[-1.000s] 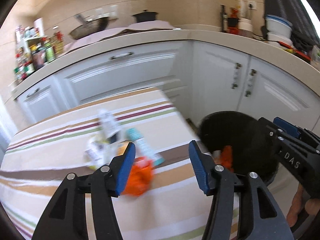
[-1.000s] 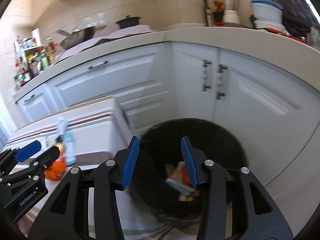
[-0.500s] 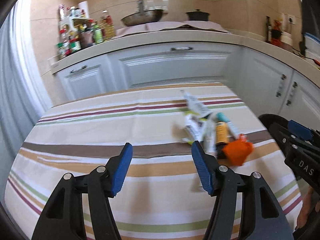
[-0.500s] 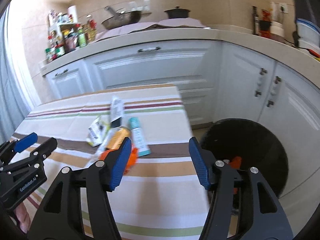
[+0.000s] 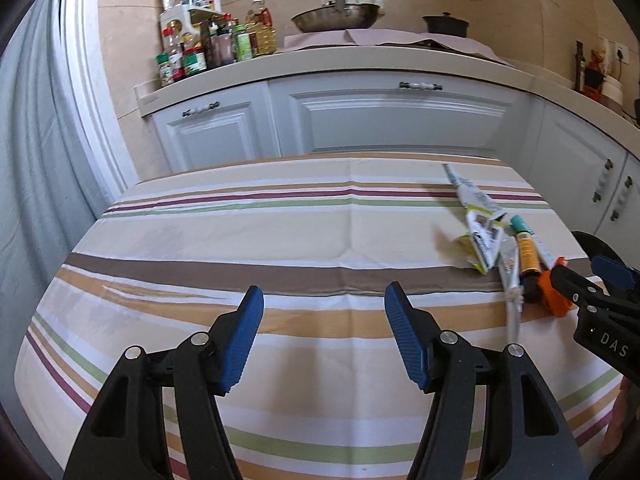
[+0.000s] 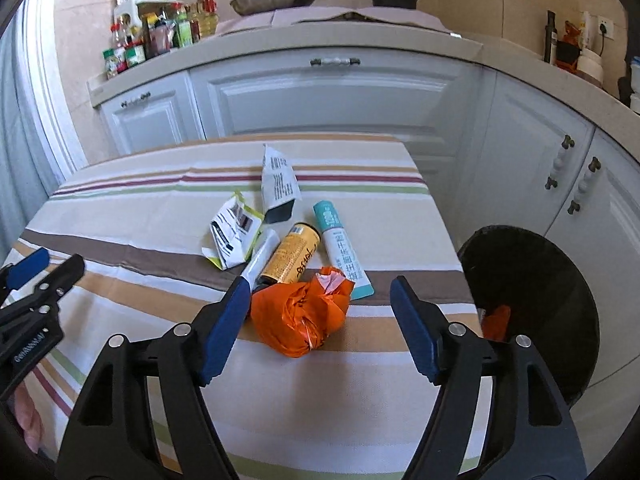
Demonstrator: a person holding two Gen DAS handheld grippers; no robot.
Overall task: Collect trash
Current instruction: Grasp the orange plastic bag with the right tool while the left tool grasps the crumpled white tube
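Trash lies in a loose cluster on the striped tablecloth (image 6: 120, 208), toward the table's right edge. Nearest the right gripper (image 6: 316, 320) is a crumpled orange bag (image 6: 300, 312), sitting on the cloth between that gripper's blue pads but touched by neither. Just beyond it, side by side and touching, are a yellow can (image 6: 294, 254) lying on its side, a white tube with a teal cap (image 6: 340, 244) to its right, and a slim white tube (image 6: 260, 256) to its left. Farther left sits a torn white and green wrapper (image 6: 234, 232), and beyond the group a white printed packet (image 6: 278, 182) stands partly raised.

The right gripper's jaws have just been opening and now stand wide apart, holding nothing. The left gripper (image 5: 324, 328) also has its jaws apart, having opened a little further, with only bare cloth between its pads; it hovers over the near middle of the table, well apart from the trash, which shows at the right of its view.

Off the table's right edge, low beside the white cabinets (image 6: 320, 96), a black bin (image 6: 560, 280) stands with something orange inside (image 6: 496, 320).
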